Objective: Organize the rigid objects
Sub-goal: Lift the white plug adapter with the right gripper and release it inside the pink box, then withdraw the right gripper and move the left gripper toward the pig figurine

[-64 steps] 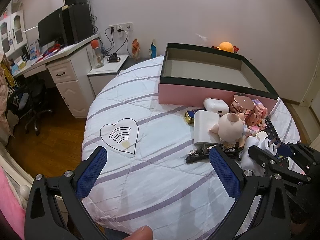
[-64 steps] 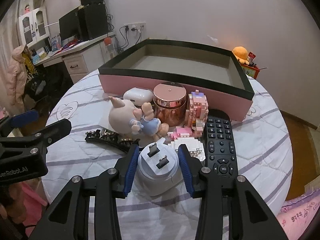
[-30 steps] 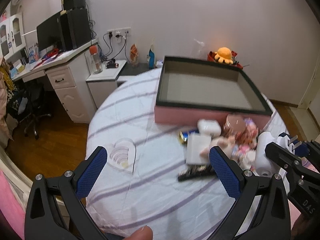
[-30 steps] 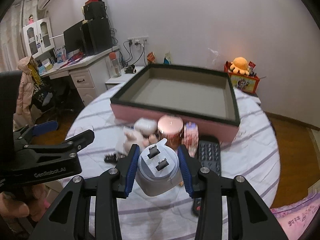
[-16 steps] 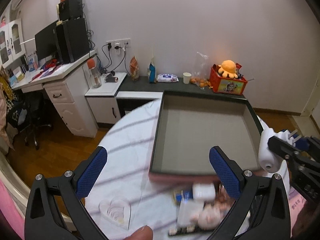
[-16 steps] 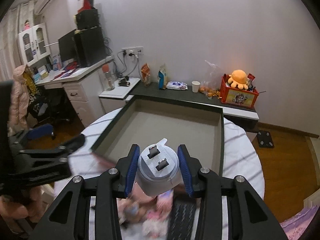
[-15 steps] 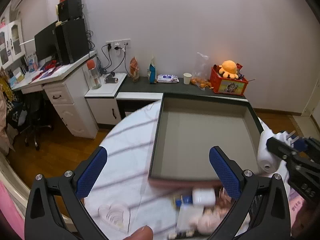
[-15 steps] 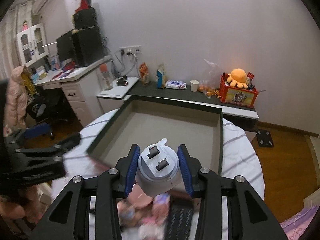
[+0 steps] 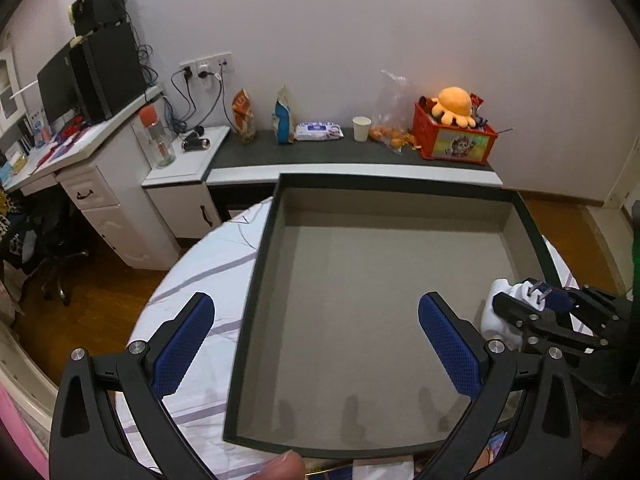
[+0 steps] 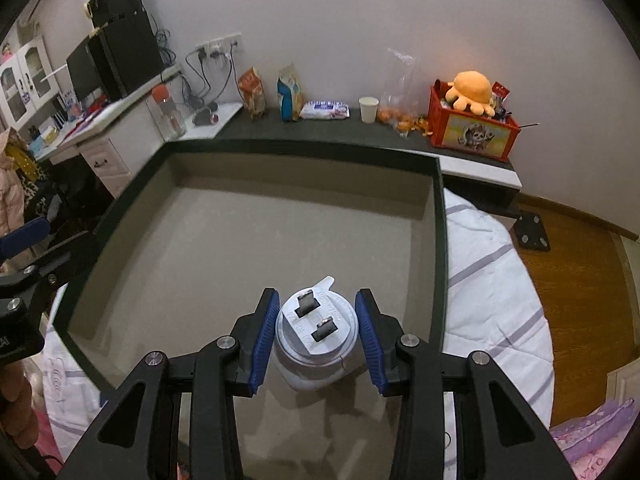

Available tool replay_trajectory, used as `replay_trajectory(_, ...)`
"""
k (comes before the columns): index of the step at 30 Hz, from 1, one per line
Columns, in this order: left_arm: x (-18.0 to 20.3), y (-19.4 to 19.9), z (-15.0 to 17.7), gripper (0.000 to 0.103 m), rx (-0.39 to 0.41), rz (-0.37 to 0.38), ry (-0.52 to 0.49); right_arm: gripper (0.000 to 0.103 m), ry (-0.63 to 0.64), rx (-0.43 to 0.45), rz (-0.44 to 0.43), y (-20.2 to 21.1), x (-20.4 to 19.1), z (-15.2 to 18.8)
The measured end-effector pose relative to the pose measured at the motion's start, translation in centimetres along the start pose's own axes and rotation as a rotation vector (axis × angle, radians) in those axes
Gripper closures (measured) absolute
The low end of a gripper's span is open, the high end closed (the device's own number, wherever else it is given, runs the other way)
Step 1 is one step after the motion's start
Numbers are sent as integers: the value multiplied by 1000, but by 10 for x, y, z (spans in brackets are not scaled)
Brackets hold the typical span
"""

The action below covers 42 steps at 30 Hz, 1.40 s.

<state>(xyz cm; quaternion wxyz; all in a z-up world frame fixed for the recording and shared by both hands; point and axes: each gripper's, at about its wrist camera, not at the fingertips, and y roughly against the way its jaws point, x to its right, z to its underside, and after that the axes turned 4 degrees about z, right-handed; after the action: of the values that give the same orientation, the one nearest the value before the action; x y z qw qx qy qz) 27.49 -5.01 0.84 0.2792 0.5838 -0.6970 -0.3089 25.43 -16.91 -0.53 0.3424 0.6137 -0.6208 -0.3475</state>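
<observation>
The right gripper [image 10: 316, 334] is clamping its blue pads on both sides of a white plug adapter [image 10: 315, 338], prongs facing the camera, at the lower centre of the right wrist frame above the grey floor of the dark-rimmed box [image 10: 440, 240]. The left gripper [image 9: 316, 344] is hanging wide open with nothing between its pads, over the box's near-left part. In the left wrist frame the adapter is showing at the right edge, inside the box's right wall.

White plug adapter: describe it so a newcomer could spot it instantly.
Find the big open box with the dark rim and grey floor on the striped bedspread. Above its near right part, the right gripper is clamped on the white plug adapter. It is the only item over the box, a rounded body with two metal prongs facing up.
</observation>
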Motion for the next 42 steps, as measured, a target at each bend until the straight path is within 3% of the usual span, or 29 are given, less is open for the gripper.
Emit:
replay_trajectory(6, 1, 2, 5, 0, -11, 2, -2, 60, -10, -7, 21, -4, 2, 1)
replay_trajectory(7, 1, 5, 6, 0, -9, 2, -1, 52, -8, -10, 35, -3, 2, 1)
replay_trajectory(8, 1, 7, 5, 0, -6, 3, -1, 33, -8, -5, 42, -1, 2, 1)
replay_trajectory(10, 0, 15, 8, 0, 3, 3, -1, 23, -8, 21, 22, 7, 1, 2)
replay_trajectory(19, 1, 73, 28, 0, 75, 6, -11, 18, -48, 151, 5, 76, -1, 17)
replay_trajectory(26, 12, 114, 68, 0, 91, -2, -48, 17, -107, 221, -41, 138, 0, 64)
replay_trajectory(31, 18, 128, 106, 0, 58, -24, -52, 16, -115, 207, -32, 153, 0, 107)
replay_trajectory(37, 21, 136, 140, 0, 3, -48, -14, 16, -108, 143, -65, 146, -1, 133)
replay_trajectory(39, 21, 139, 149, 0, -1, -45, -3, 13, -89, 121, -68, 142, -3, 136)
replay_trajectory(41, 22, 141, 160, 0, -6, -39, 2, 0, -83, 122, -68, 144, -6, 143)
replay_trajectory(42, 21, 142, 163, 0, -9, -32, 0, 0, -83, 123, -65, 145, -8, 144)
